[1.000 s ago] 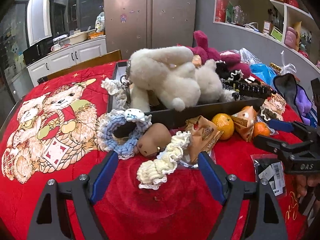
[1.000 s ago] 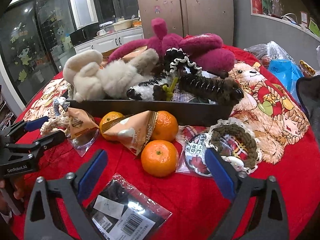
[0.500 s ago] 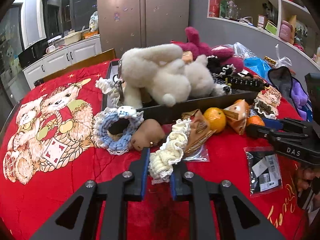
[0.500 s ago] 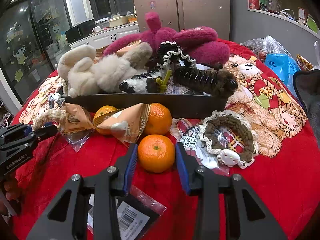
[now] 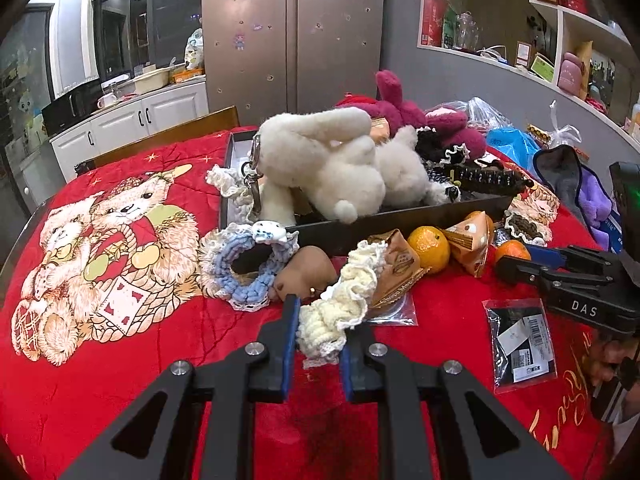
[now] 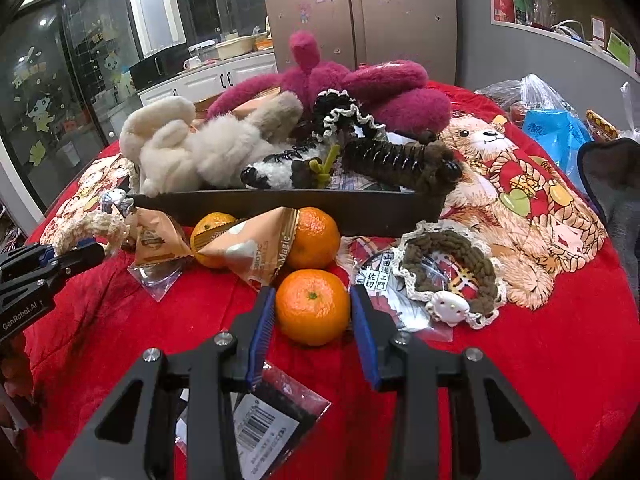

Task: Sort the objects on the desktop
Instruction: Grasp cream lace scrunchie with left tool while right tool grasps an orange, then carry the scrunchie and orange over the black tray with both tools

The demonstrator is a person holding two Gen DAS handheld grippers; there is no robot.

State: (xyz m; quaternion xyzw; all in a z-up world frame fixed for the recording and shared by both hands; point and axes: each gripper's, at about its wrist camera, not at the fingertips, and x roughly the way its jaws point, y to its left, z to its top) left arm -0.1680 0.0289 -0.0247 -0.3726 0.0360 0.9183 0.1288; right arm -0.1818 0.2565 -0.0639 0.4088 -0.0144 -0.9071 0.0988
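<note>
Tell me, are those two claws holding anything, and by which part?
Left gripper pinches the cream scrunchie by its near end; right gripper clamps the tangerine across its sides.

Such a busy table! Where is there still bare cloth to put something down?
Bare red cloth lies on the near left, below the printed bears, and on the near right beside the brown crocheted ring. In front of the black tray, oranges, snack packets and scrunchies crowd together.

Red cloth (image 5: 120, 380) w/ teddy-bear print; cream scrunchie (image 5: 340, 304); orange mandarin (image 6: 312, 306); blue-white scrunchie (image 5: 244, 268); black tray (image 6: 280, 206); magenta plush (image 6: 384, 88).
</note>
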